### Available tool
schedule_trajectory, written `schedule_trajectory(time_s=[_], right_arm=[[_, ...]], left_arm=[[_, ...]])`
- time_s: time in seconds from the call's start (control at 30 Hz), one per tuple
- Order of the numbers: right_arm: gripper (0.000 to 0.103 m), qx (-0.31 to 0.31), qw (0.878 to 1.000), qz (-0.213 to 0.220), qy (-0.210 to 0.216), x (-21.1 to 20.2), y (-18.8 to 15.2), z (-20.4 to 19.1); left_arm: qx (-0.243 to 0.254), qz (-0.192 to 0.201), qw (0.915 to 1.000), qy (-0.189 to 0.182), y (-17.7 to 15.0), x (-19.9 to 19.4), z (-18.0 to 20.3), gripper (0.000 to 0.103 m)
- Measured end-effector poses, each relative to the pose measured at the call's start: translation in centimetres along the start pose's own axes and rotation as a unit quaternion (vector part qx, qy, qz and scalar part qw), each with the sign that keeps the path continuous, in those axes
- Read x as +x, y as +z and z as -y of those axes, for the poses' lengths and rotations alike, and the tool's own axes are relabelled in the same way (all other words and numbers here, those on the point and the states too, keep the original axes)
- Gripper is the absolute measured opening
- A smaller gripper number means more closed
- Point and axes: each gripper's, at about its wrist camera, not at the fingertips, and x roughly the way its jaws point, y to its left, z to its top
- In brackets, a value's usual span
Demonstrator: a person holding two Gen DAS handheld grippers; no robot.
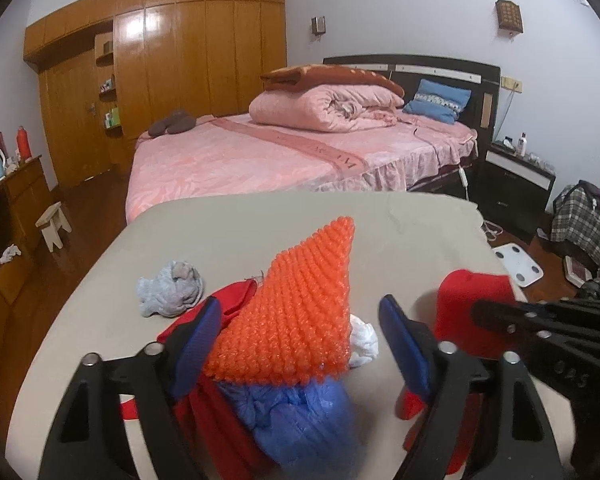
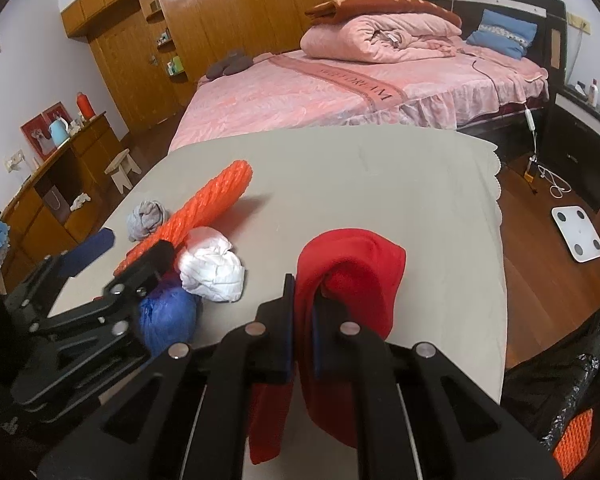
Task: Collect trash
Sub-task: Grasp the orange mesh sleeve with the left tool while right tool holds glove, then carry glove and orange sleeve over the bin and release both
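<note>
On the beige table point(image 1: 400, 236) lie an orange foam net sleeve point(image 1: 296, 312), a blue plastic wad point(image 1: 300, 420), a white crumpled paper point(image 1: 364, 344) and a grey crumpled wad point(image 1: 172, 288). My left gripper point(image 1: 300, 340) is open, its blue pads either side of the orange sleeve and above the blue wad. My right gripper point(image 2: 302, 312) is shut on a red cloth point(image 2: 352, 276), held over the table's near right part. The orange sleeve point(image 2: 208, 208), white paper point(image 2: 214, 268), blue wad point(image 2: 166, 316) and grey wad point(image 2: 146, 218) show left in the right wrist view.
A black trash bag point(image 2: 564, 384) with an orange net inside hangs at the table's right. A pink bed point(image 1: 260, 156) stands beyond the table, a wooden wardrobe point(image 1: 172, 60) behind it. A wooden sideboard point(image 1: 12, 216), stool point(image 1: 54, 224) and white scale point(image 1: 518, 264) sit on the floor around.
</note>
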Motion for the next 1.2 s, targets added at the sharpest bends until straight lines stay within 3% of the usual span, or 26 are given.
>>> schedule_trajectory(time_s=[0.03, 0.3, 0.37, 0.67, 1.2], right_arm=[[0.006, 0.001, 1.0, 0.001, 0.0, 0.0, 0.0, 0.0], [0.007, 0.002, 1.0, 0.005, 0.004, -0.6, 0.0, -0.1], [0.007, 0.002, 1.0, 0.008, 0.006, -0.8, 0.0, -0.2], [0.006, 0.003, 0.999, 0.027, 0.019, -2.8, 0.6, -0.7], [0.006, -0.01, 0.997, 0.064, 0.031, -8.3, 0.9, -1.0]], left_arm=[[0.001, -0.004, 1.0, -0.001, -0.1, 0.2, 0.0, 0.07], [-0.017, -0.02, 0.9994, -0.024, -0.9, 0.5, -0.7, 0.022], [-0.017, -0.016, 0.9993, -0.028, -0.8, 0.2, -0.8, 0.016], [-0.039, 0.021, 0.9984, -0.036, 0.6, -3.3, -1.4, 0.012], [-0.036, 0.037, 0.9977, -0.045, 1.4, -8.9, 0.2, 0.012]])
